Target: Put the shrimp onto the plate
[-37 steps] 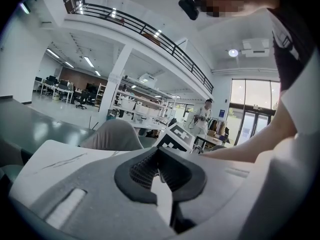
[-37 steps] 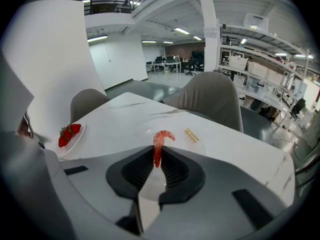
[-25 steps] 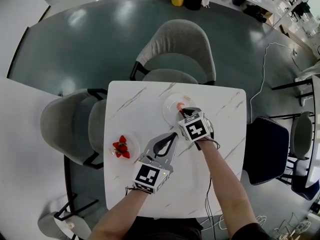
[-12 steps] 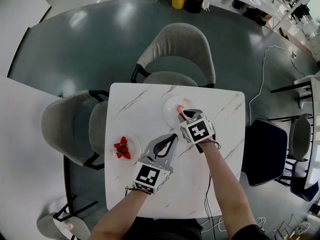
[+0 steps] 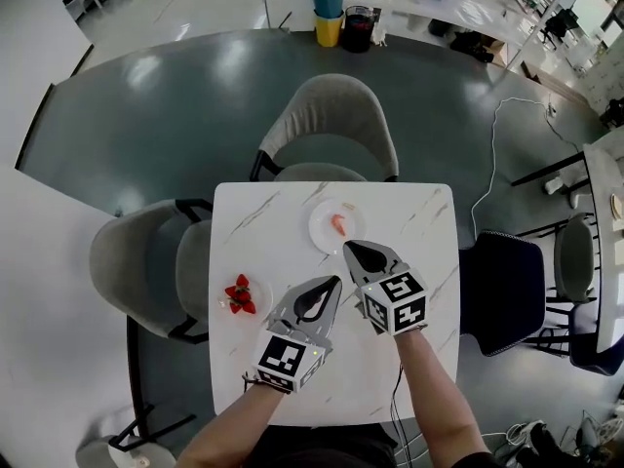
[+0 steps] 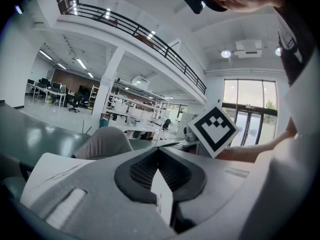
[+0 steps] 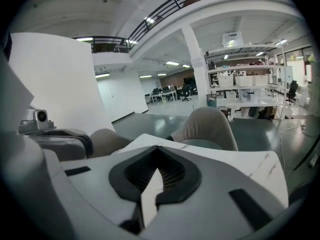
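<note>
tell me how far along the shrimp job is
Done: the shrimp lies on the plate at the far side of the table. In hand: nothing; the left gripper and right gripper both have their jaws together and empty, hovering short of the plate. Left: nothing that shows for the shrimp; the strawberries sit apart, near the left edge.

The head view looks steeply down from above the table (image 5: 263,208) and takes in its whole top, with the left hand-held gripper (image 5: 336,281) and the right hand-held gripper (image 5: 348,247) at the near side. Each gripper view sits low, just behind its own jaws, and faces nearly level across the table. Both share the grey chair (image 5: 331,115) at the far side. The left gripper view also catches the other gripper's marker cube (image 6: 215,129).
</note>
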The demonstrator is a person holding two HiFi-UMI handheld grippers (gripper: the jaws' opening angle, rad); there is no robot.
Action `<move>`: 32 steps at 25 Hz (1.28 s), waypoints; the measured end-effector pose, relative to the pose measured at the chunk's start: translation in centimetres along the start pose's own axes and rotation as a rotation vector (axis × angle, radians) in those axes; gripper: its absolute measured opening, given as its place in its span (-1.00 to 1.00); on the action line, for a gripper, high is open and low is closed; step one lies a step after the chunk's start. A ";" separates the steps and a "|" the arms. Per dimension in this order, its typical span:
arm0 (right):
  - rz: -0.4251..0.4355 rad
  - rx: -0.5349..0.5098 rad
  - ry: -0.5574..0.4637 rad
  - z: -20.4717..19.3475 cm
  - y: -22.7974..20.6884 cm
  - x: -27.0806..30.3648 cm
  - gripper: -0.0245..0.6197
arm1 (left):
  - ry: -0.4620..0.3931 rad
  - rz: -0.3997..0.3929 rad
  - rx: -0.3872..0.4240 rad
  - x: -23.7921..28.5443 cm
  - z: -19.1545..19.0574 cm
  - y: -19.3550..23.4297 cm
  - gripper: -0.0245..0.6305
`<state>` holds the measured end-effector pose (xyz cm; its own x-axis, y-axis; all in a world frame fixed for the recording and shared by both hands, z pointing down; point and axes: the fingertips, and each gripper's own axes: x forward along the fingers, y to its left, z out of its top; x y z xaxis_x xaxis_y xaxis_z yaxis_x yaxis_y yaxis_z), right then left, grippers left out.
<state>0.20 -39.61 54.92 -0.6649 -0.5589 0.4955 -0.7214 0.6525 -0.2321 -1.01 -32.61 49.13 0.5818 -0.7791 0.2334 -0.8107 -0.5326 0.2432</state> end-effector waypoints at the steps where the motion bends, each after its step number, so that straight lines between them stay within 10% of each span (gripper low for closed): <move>1: -0.004 0.002 -0.025 0.6 0.7 -1.0 -0.91 | -0.002 -0.006 0.004 -0.6 0.5 -0.7 -0.90; 32: -0.209 -0.113 -0.414 7.9 20.9 -26.1 -0.92 | -0.176 -0.148 0.095 -22.3 11.0 -15.3 -0.90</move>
